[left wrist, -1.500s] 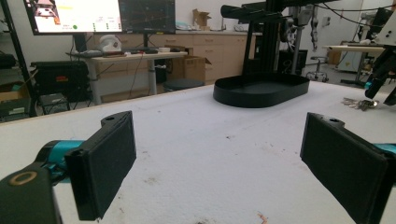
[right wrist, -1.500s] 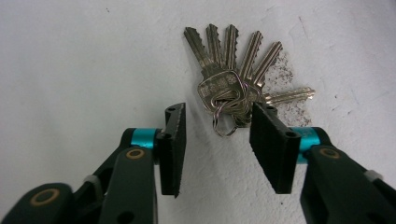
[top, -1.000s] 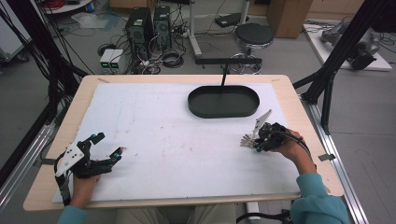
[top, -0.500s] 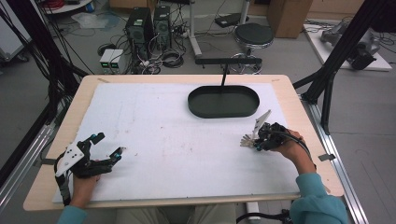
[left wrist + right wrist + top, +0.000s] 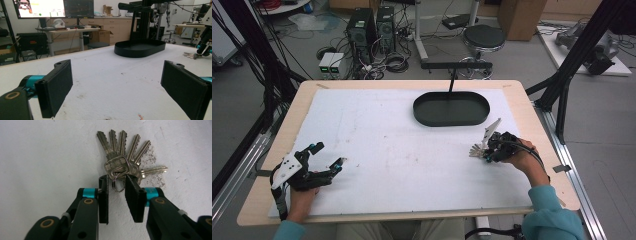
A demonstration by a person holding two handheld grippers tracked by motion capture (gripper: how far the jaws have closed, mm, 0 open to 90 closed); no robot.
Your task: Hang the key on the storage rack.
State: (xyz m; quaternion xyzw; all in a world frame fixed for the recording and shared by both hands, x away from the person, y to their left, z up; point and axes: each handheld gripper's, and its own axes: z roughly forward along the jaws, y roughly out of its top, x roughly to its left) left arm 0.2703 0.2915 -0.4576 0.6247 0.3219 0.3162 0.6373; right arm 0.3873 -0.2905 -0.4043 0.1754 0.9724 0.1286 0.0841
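A bunch of several silver keys on a ring lies fanned out on the white table cover, at the right side of the table. My right gripper points down at it with the ring between its two narrowly spaced pads. The jaws have just been opening a little, and a thin gap shows on each side of the ring. In the high view that right gripper sits just right of the keys. My left gripper rests at the near left, jaws wide open with nothing between them.
A black oval tray stands empty at the back middle of the table, with a black stand behind it. From the left gripper view the tray is ahead and the right gripper is far right. The table's wooden edge runs along the near side.
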